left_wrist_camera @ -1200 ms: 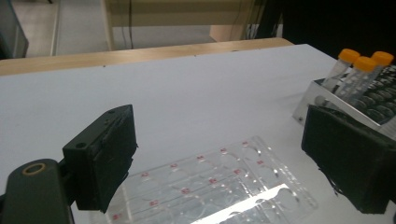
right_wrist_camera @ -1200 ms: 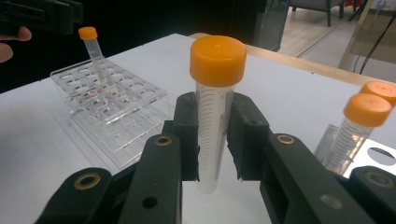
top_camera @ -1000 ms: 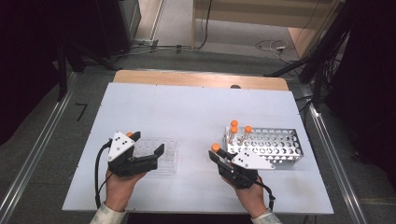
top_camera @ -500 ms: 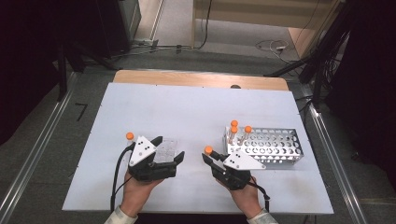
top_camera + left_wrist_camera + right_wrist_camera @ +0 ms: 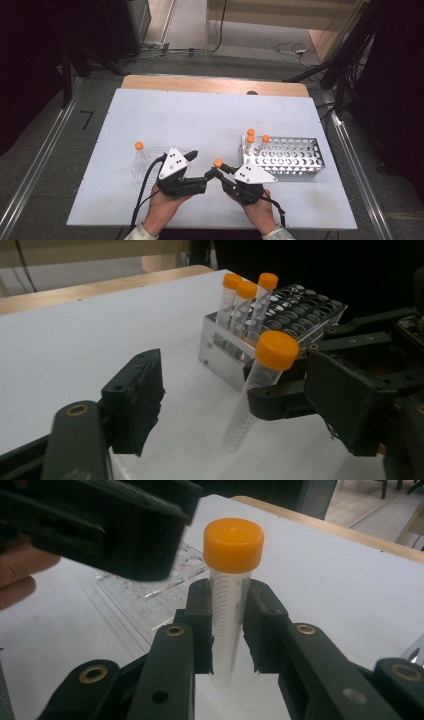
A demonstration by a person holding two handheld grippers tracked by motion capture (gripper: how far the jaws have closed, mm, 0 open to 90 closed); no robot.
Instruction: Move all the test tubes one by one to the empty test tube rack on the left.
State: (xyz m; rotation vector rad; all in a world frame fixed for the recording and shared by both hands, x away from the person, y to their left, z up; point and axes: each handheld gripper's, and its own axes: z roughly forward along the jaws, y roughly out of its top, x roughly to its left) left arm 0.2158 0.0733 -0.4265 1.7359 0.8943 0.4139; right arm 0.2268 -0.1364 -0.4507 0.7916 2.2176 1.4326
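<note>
While right gripper (image 5: 227,630) fingers clamp an orange-capped tube (image 5: 231,585) upright, left gripper (image 5: 240,395) fingers spread wide around it, metal rack (image 5: 292,157) just beside

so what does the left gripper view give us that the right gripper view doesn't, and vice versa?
Left gripper view: the metal rack with three capped tubes standing in it, and the left gripper with its jaws wide apart. Right gripper view: the clear plastic rack lying behind, and the pads pressed on the tube's wall. Both: the orange-capped tube clamped in the right gripper, over the white table.
</note>
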